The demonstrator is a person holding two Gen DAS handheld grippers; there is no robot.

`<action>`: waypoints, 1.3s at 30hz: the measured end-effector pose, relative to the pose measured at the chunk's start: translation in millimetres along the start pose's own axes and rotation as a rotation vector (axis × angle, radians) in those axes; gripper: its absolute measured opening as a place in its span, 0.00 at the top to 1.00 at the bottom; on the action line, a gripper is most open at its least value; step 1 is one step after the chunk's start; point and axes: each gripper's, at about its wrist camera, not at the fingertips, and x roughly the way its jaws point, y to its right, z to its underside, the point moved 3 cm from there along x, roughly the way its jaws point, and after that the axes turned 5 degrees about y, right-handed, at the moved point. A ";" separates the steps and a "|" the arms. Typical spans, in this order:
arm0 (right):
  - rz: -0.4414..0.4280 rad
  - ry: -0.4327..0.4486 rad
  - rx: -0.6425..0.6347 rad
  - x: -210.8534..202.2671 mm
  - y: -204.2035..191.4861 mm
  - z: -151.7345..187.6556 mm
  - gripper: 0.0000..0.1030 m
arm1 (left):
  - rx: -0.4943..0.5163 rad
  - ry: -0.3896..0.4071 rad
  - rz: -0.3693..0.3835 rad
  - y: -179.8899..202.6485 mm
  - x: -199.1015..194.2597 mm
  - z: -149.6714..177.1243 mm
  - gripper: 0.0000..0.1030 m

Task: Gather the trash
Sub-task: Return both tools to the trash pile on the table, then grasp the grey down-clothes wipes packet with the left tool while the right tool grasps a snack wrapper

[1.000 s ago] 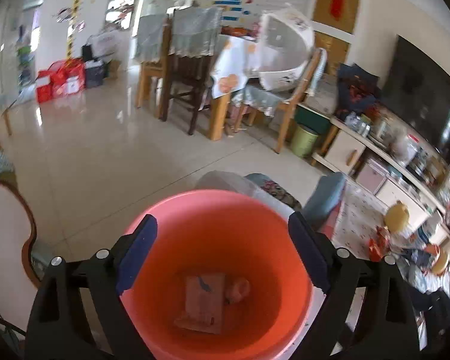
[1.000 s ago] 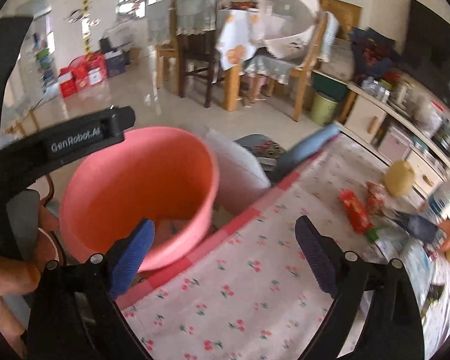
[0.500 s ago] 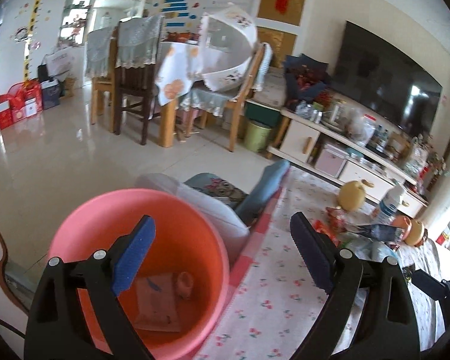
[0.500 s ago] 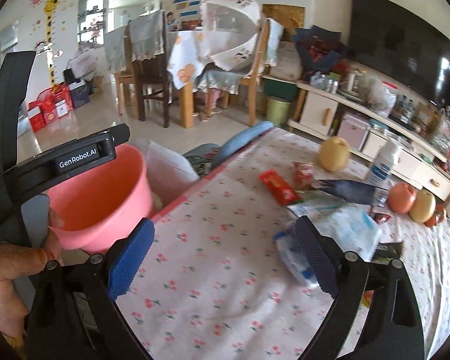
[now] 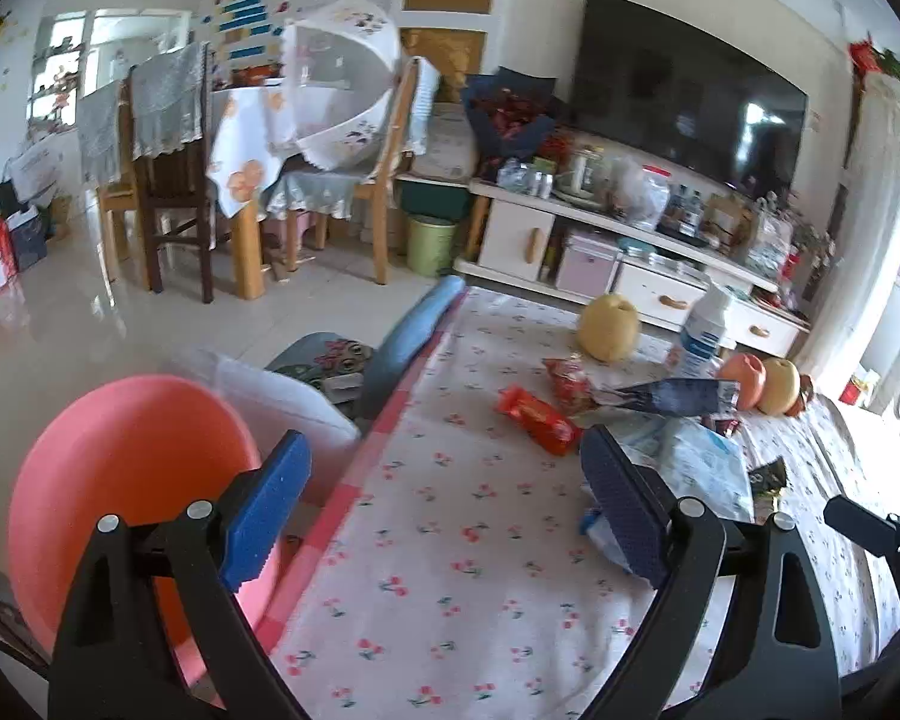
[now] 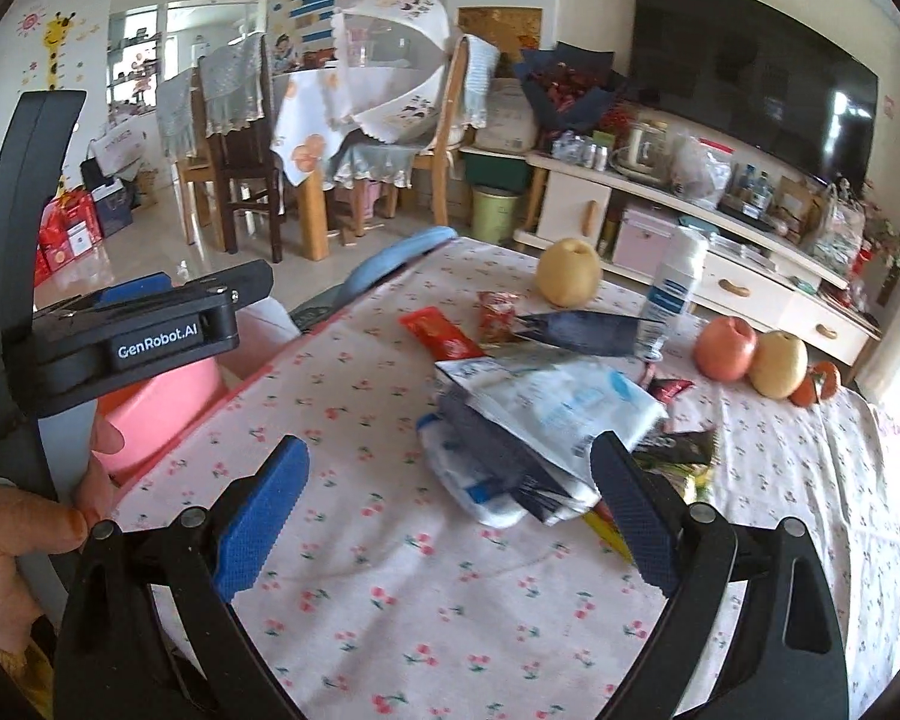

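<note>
Left wrist view: left gripper (image 5: 444, 510), jaws wide, empty, over the cloth. Pink bucket (image 5: 120, 480) off the table edge at 9 o'clock. Red wrapper (image 5: 537, 419) at 1 o'clock, well apart.

Right wrist view: right gripper (image 6: 447, 513), jaws wide, empty. White packet pile (image 6: 540, 426) just beyond the fingertips at 1 o'clock, long axis running 10 to 4. Right hand judged nearer.

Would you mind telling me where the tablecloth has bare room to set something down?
The near stretch of the tablecloth is bare, between the pink bucket and the white bag. Farther back it is crowded: red wrapper, bottle, fruit.
</note>
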 end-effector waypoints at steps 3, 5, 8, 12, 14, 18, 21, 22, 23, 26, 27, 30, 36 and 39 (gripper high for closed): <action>0.016 0.005 0.017 -2.4 13.8 2.8 0.09 | 0.016 -0.002 0.018 14.4 3.4 1.1 0.11; 0.024 0.008 0.030 -4.1 22.2 5.3 0.09 | 0.019 -0.004 0.030 21.9 5.1 1.9 0.11; 0.037 0.012 0.052 -5.1 36.5 8.8 0.09 | 0.024 -0.010 0.046 32.7 8.0 4.2 0.11; 0.054 0.010 0.070 -3.8 51.5 13.6 0.09 | 0.055 -0.022 0.052 48.7 12.5 8.7 0.11; 0.060 0.006 0.078 -2.0 58.8 16.8 0.09 | 0.070 -0.026 0.055 56.0 13.8 10.5 0.11; 0.080 0.003 0.089 0.3 74.0 23.3 0.09 | 0.101 -0.034 0.064 72.2 16.4 14.6 0.11; 0.092 -0.001 0.101 1.0 86.3 28.5 0.09 | 0.123 -0.046 0.070 82.8 20.5 18.6 0.11; 0.096 -0.003 0.106 1.3 90.9 30.3 0.09 | 0.132 -0.049 0.071 86.8 21.9 20.0 0.11; 0.100 -0.005 0.112 1.8 95.3 31.7 0.09 | 0.139 -0.052 0.072 89.5 22.9 21.3 0.11; 0.108 -0.012 0.126 3.1 106.7 36.4 0.09 | 0.163 -0.059 0.079 100.4 25.2 25.4 0.11; 0.111 -0.016 0.129 3.9 111.4 38.5 0.09 | 0.174 -0.064 0.081 105.0 26.5 27.4 0.11; 0.127 -0.024 0.134 4.7 124.6 42.8 0.09 | 0.199 -0.072 0.089 114.7 28.6 31.9 0.11; 0.144 -0.058 0.226 6.6 170.8 51.8 0.09 | 0.248 -0.077 0.142 138.5 31.8 37.0 0.11; 0.131 -0.082 0.270 8.6 190.7 54.8 0.09 | 0.304 -0.082 0.191 155.4 37.0 37.7 0.11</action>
